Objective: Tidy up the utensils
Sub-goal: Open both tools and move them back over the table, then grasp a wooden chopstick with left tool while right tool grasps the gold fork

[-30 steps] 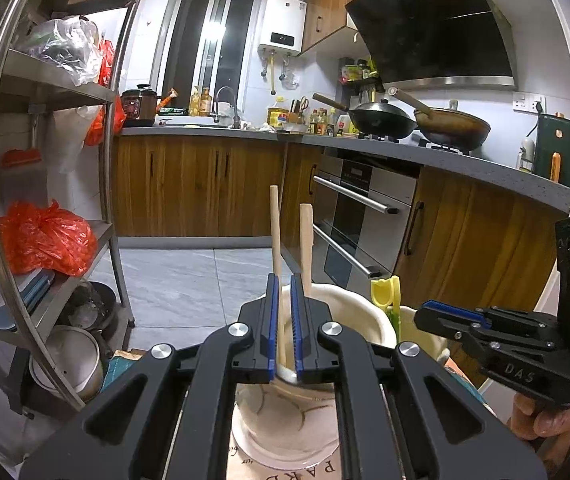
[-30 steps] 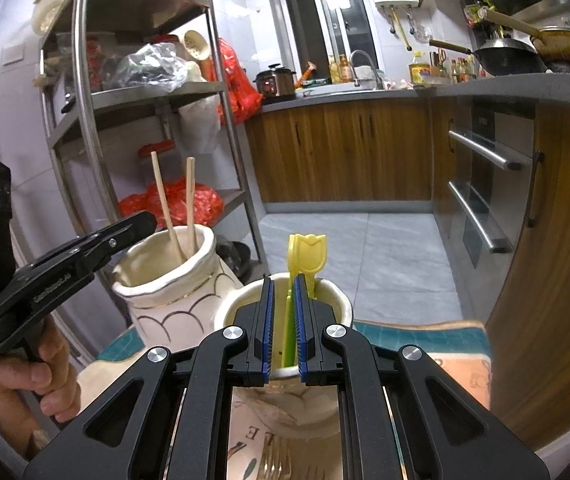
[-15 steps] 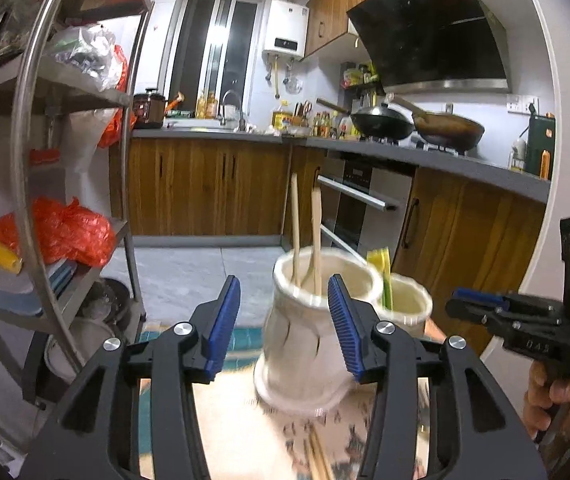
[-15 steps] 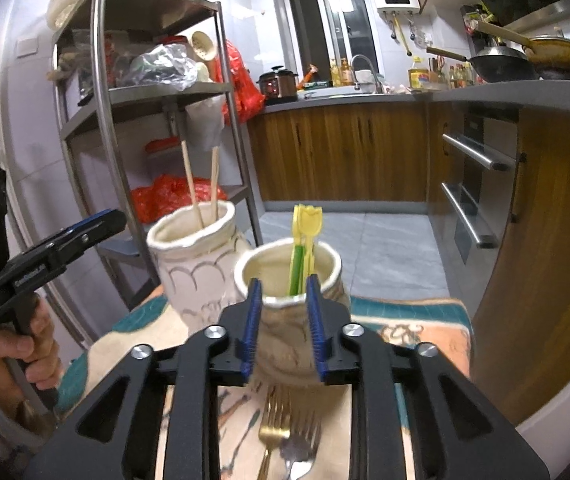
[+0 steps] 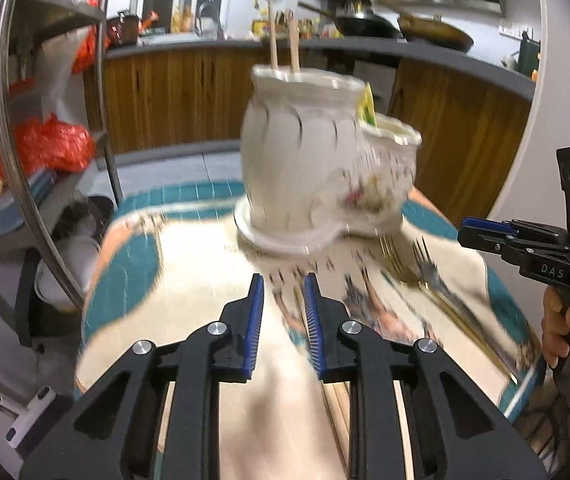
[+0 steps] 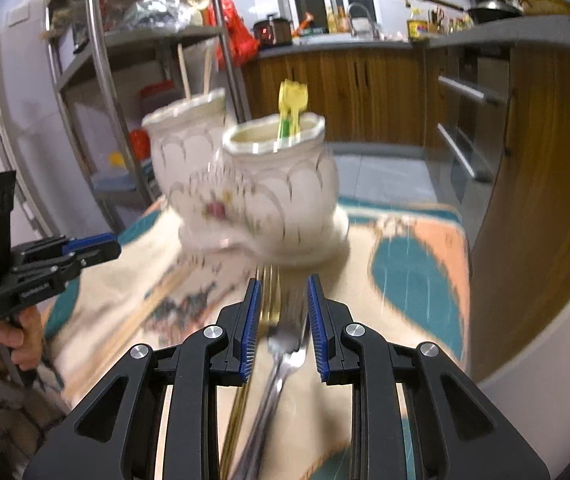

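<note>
Forks nearest: a silver fork and a gold fork lie on the patterned cloth, seen between the right gripper pads, jaws closing, not pressing. Left gripper jaws closing over bare cloth, nothing between. Beyond, two joined white jars: chopsticks in one, yellow utensils in the other.

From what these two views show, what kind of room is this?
Most likely a home kitchen. A wok and a pan sit on the grey counter, an oven is built into the wooden cabinets, and a tap stands near the window.
</note>
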Demonstrator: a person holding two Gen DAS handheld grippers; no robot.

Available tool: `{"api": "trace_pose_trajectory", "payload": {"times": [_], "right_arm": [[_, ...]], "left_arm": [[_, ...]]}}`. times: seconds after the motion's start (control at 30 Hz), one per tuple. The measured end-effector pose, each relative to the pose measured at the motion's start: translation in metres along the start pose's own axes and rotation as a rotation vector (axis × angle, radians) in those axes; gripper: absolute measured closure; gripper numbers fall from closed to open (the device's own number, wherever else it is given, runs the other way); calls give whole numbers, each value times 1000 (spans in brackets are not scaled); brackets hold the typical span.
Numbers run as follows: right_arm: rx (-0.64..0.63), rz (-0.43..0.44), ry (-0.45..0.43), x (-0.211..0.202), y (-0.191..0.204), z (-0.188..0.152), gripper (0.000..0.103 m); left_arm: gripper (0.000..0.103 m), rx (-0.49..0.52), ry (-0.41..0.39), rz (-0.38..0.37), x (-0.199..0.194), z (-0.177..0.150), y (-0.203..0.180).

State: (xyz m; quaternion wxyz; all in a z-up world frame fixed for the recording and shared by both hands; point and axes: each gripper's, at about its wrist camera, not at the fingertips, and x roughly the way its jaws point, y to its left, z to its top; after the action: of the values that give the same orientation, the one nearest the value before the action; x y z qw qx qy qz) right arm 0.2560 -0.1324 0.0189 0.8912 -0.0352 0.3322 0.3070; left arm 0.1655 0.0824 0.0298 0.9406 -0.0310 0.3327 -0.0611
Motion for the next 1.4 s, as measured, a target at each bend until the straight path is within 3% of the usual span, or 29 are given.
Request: {"api": "trace_pose_trajectory", "payload": {"times": [0.4,1.03,1.17,1.4], "right_arm": [[-51,60,131,18,24,-22,81],[-85,78,218,30,40,-26,87],[-115,80,335,39,42,-11,87],[-278,-5,598,67,67,15,87]], "left_arm": [[83,50,128,-23,15,-27,-17],[90,105,208,-8,19,-34,-25],[90,126,265,-18,21,-29,-22],[89,114,485,-91,36,-6,-10]]}}
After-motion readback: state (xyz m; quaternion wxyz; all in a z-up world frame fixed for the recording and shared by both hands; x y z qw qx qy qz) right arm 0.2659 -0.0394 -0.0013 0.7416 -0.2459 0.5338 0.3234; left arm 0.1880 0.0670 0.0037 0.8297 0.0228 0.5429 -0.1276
